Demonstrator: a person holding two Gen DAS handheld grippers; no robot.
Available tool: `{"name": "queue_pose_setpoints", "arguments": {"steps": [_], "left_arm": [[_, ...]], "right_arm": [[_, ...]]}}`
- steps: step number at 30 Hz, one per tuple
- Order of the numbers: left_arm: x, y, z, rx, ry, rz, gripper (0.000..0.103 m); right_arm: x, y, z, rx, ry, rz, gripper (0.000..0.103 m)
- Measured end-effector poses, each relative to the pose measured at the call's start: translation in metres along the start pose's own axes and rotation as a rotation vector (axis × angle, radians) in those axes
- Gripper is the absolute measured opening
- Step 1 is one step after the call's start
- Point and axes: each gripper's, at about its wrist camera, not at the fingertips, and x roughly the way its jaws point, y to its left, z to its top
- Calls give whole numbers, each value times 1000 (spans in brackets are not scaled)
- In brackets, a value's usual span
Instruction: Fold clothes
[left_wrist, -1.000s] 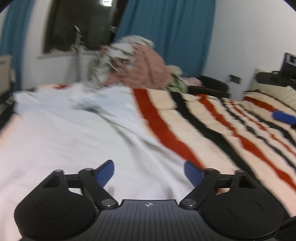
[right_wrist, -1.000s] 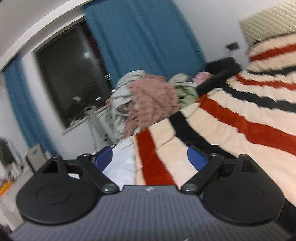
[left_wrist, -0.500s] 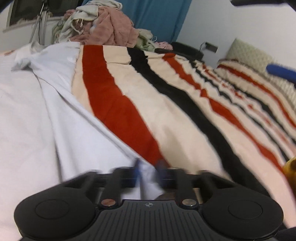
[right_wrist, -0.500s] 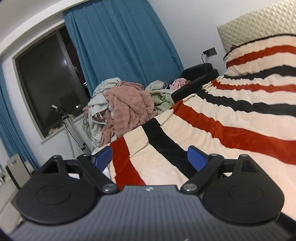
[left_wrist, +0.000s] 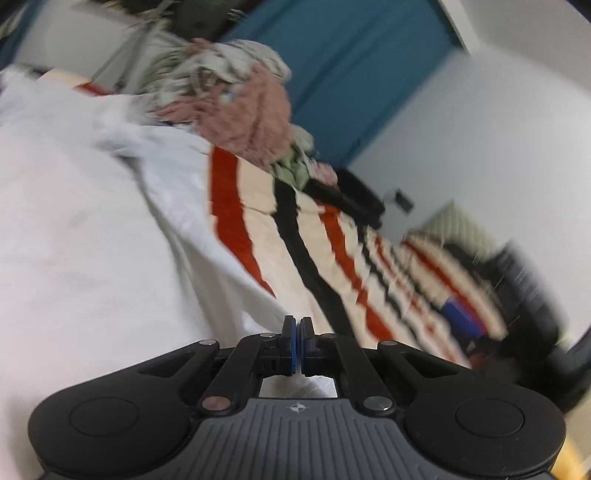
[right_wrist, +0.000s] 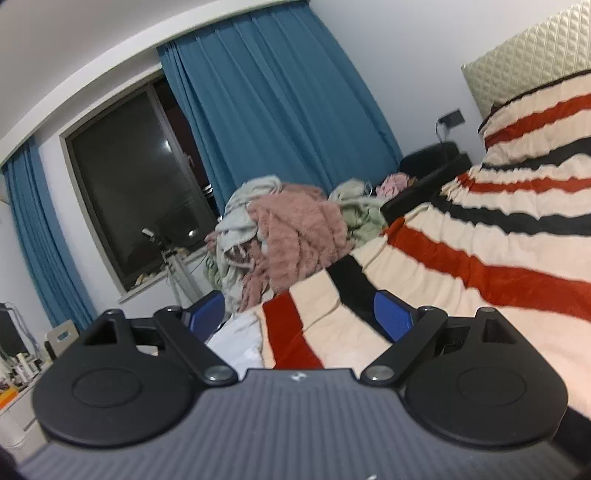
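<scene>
A white garment (left_wrist: 92, 240) lies spread on the striped blanket (left_wrist: 332, 236) of the bed, filling the left of the left wrist view. My left gripper (left_wrist: 296, 334) is shut on the garment's near right edge, and white cloth shows under the closed pads. The view is tilted and blurred. My right gripper (right_wrist: 299, 317) is open and empty above the blanket (right_wrist: 480, 277), and a corner of the white garment (right_wrist: 236, 339) shows below its left finger. The right gripper's blue pad (left_wrist: 458, 314) shows blurred at the right of the left wrist view.
A pile of unfolded clothes (right_wrist: 288, 236) with a pink fuzzy piece lies at the bed's far end, also in the left wrist view (left_wrist: 243, 107). Blue curtains (right_wrist: 280, 122), a dark window (right_wrist: 136, 184) and a tripod (right_wrist: 177, 269) stand behind. A quilted headboard (right_wrist: 524, 62) rises at right.
My left gripper went from open to shut on the white garment's edge, then lifted and tilted, blurring its view. My right gripper stayed open and shifted only slightly.
</scene>
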Motion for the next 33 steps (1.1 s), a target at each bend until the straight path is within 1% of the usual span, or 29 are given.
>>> {"name": "queue_pose_setpoints", "arguments": {"steps": [3, 5, 9, 10, 11, 12, 13, 14, 15, 16, 17, 21, 23, 24, 25, 26, 27, 28, 29, 31, 32, 33], "left_arm": [[-42, 35, 0, -107, -16, 24, 0], [-61, 60, -5, -181, -20, 45, 0], [-64, 94, -4, -287, 4, 115, 0], [-64, 102, -3, -312, 11, 133, 2], [-61, 107, -3, -318, 24, 156, 7], [-56, 109, -3, -311, 44, 178, 10], [-49, 110, -4, -301, 64, 196, 18], [-43, 111, -6, -302, 86, 193, 36], [-37, 112, -8, -307, 109, 179, 46], [-31, 113, -11, -313, 132, 165, 57], [-24, 113, -13, -308, 150, 163, 58], [3, 111, -17, -263, 209, 180, 57], [12, 107, -22, -225, 222, 194, 53], [16, 104, -25, -205, 226, 201, 48], [19, 102, -26, -189, 227, 207, 30], [17, 101, -27, -186, 225, 209, 4], [15, 100, -30, -188, 222, 208, 3], [9, 97, -31, -186, 202, 228, 2], [-2, 90, -33, -158, 164, 268, 2], [-22, 72, -40, -66, 89, 346, 1], [-27, 64, -43, -17, 67, 382, 1], [-29, 58, -46, 11, 60, 401, 2]], "right_arm": [[-1, 8, -2, -7, 40, 10, 89], [-1, 15, -6, -36, 63, 24, 89], [2, 37, -18, -112, 141, 66, 89], [3, 41, -22, -133, 156, 71, 89], [3, 46, -26, -155, 171, 77, 89], [4, 50, -30, -176, 186, 83, 89], [5, 55, -33, -197, 201, 89, 89], [5, 59, -37, -215, 215, 95, 89], [6, 60, -38, -218, 227, 102, 89], [6, 61, -40, -219, 238, 109, 89], [6, 61, -41, -213, 248, 112, 89], [6, 60, -45, -182, 278, 116, 89], [6, 60, -47, -178, 290, 115, 89], [6, 60, -48, -179, 294, 114, 89], [6, 61, -49, -180, 298, 113, 89], [6, 61, -51, -183, 302, 111, 89], [6, 62, -52, -192, 303, 108, 89], [6, 64, -54, -202, 305, 105, 89], [5, 65, -56, -211, 307, 104, 89], [2, 66, -58, -219, 313, 106, 89], [0, 68, -58, -226, 317, 111, 89], [-2, 69, -58, -236, 315, 115, 89]]}}
